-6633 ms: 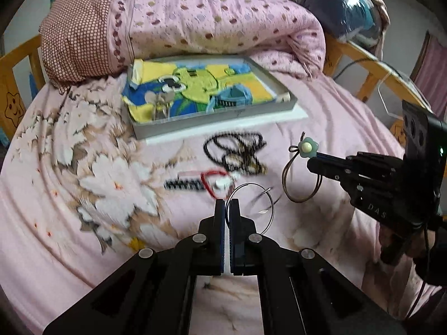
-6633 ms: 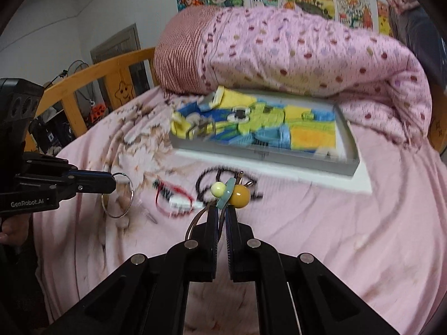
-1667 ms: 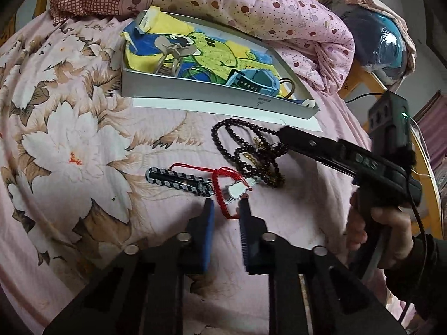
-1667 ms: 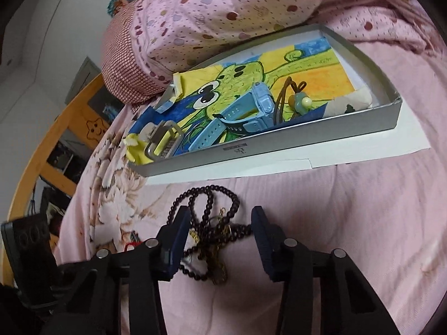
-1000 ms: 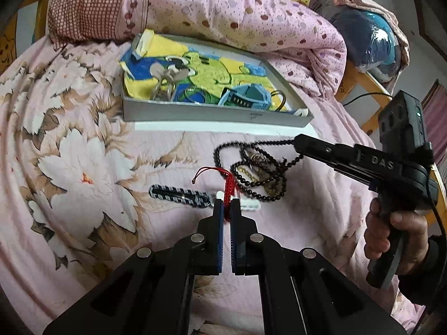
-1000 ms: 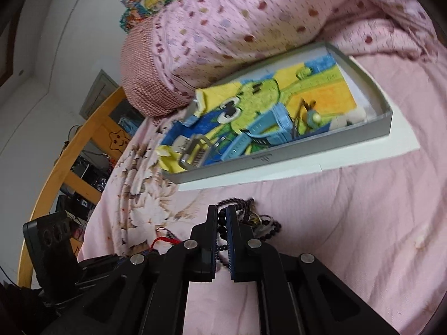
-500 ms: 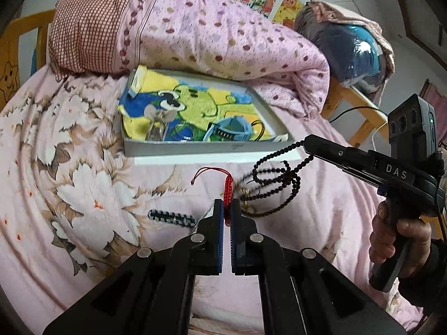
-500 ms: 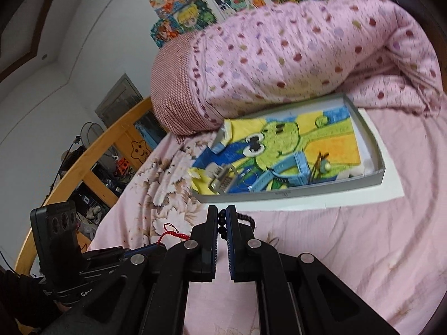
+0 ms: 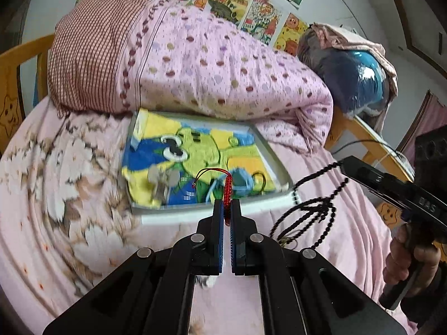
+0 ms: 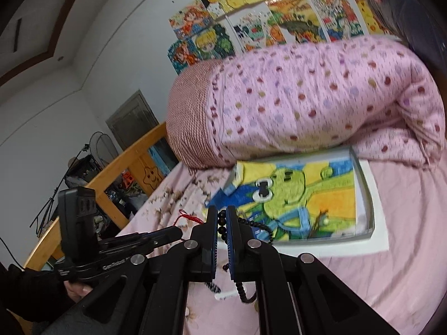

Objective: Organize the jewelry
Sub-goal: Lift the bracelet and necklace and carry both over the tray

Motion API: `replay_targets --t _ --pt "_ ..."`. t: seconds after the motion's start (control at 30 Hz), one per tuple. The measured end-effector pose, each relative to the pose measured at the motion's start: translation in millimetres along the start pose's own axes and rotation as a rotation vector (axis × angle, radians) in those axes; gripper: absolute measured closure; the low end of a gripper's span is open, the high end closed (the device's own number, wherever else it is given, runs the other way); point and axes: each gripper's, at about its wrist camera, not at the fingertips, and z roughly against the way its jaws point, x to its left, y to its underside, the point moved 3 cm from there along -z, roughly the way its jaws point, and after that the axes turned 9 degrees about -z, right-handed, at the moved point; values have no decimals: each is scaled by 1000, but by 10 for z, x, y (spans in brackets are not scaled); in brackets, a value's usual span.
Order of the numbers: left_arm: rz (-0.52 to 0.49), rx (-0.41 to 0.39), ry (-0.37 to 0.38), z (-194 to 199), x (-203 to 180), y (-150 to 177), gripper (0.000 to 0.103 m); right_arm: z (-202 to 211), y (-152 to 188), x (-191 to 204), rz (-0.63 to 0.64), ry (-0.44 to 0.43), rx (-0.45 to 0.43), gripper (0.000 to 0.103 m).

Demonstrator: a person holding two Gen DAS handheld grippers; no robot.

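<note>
Your left gripper [image 9: 226, 206] pinches the red cord bracelet [image 9: 227, 188], whose braided end stands up from between the fingertips with the tray [image 9: 279, 167] lying just beyond. Your right gripper [image 10: 222, 217] is clamped on the dark bead necklace [image 10: 222, 227], held clear of the pink bedsheet [image 10: 405, 223]; its loops dangle below the fingers, and the tray sits ahead and to the right.

Soft, even indoor light, no hard shadows. Fisheye bending darkens the corners. Motion blur smears the floral bedsheet [image 9: 69, 195] and tray [image 10: 366, 206]; glare glints on the blue bag [image 9: 363, 75].
</note>
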Motion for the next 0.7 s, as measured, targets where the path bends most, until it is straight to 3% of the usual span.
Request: replay_targets --t 0.27,0.7 --pt "-20 -28 -4 0 5 -180 101 108 -234 134 53 0 -45 97" --pt "-34 -35 1 -91 -20 -311 101 -23 -263 100 97 31 -5 97"
